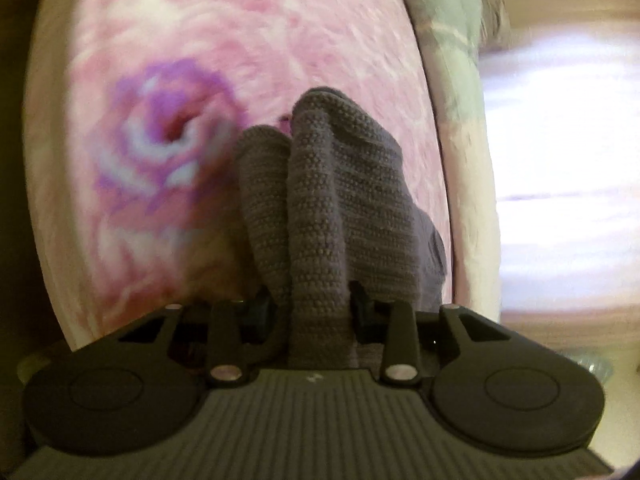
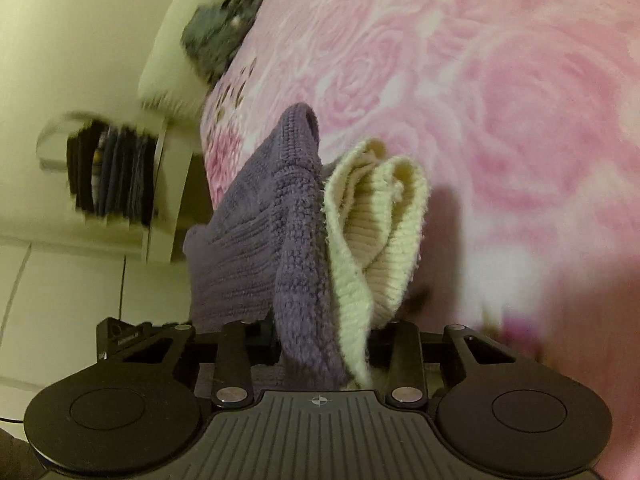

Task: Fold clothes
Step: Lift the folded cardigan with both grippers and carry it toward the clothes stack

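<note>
A purple-grey knitted garment (image 1: 332, 184) is bunched in folds between the jaws of my left gripper (image 1: 316, 304), which is shut on it above the pink rose bedspread (image 1: 280, 32). The fabric hides most of the fingers. In the right wrist view the same purple knit (image 2: 276, 216) and its cream ribbed part (image 2: 376, 220) rise in a bundle out of my right gripper (image 2: 324, 340), which is shut on both layers. The bedspread (image 2: 500, 100) lies behind the bundle.
A grey-green patterned cloth (image 1: 452, 16) lies at the bed's edge, with a bright blurred area to its right. A dark grey heap of clothing (image 2: 220, 32) sits at the far corner of the bed. A pale shelf unit with dark stacked items (image 2: 112, 168) stands against the wall on the left.
</note>
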Tool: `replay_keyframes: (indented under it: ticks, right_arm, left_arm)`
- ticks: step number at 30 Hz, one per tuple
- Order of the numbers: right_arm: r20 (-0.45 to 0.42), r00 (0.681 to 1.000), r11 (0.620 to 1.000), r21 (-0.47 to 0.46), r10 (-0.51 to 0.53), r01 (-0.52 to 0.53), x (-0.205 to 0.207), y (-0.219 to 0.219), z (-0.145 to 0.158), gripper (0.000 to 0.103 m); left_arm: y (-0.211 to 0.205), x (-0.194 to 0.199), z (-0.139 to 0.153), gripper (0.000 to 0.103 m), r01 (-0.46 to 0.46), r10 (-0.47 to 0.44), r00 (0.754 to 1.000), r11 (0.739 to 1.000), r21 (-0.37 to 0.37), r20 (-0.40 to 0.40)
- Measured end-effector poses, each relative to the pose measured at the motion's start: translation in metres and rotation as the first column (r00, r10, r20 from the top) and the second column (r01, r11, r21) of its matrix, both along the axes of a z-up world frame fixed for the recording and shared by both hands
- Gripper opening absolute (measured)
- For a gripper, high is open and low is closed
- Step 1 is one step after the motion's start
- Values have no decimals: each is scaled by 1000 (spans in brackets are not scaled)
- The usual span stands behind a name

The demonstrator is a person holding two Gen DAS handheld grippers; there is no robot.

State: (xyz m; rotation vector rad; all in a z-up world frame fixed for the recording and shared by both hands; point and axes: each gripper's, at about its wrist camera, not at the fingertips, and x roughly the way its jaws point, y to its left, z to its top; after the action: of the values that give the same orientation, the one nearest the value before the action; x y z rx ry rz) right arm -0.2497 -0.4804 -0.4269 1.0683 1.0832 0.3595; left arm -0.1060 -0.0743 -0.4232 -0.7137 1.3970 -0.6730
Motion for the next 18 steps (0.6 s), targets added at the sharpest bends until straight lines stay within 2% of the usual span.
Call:
replay_keyframes:
  ticks: [2, 4, 6, 9, 12, 14, 16, 18]
  right_arm:
    - [-21, 994, 994, 25, -106, 106, -26, 1, 10, 33]
    - [-34, 972, 970, 55, -233, 235, -53, 4, 24, 33]
    - [-33, 934, 932, 67, -355, 356, -82, 8, 44, 33]
    - [-23, 856, 853, 71, -517, 517, -126, 11, 78, 33]
    - [-3, 753, 752, 55, -658, 657, -174, 16, 112, 33]
    - [18, 673, 673, 36, -740, 739, -209, 21, 134, 33]
    - [38, 577, 578, 20, -816, 816, -248, 27, 155, 33]
    - [53, 466, 467, 5, -883, 884, -287, 37, 174, 33]
  left_arm:
    - [-14, 18, 16, 30, 78, -78, 997, 997, 0, 6]
    - [-33, 35, 37, 30, 172, -172, 985, 985, -2, 21]
    - [-58, 50, 59, 30, 272, -271, 962, 962, -10, 42]
    - [-106, 63, 92, 29, 420, -417, 906, 907, -29, 74]
    - [-159, 61, 118, 29, 567, -560, 822, 822, -58, 101]
    - [-198, 47, 132, 29, 659, -649, 752, 747, -89, 113]
    - [-232, 21, 143, 29, 733, -723, 680, 671, -114, 122]
    - [-275, -8, 154, 29, 801, -791, 598, 582, -138, 131]
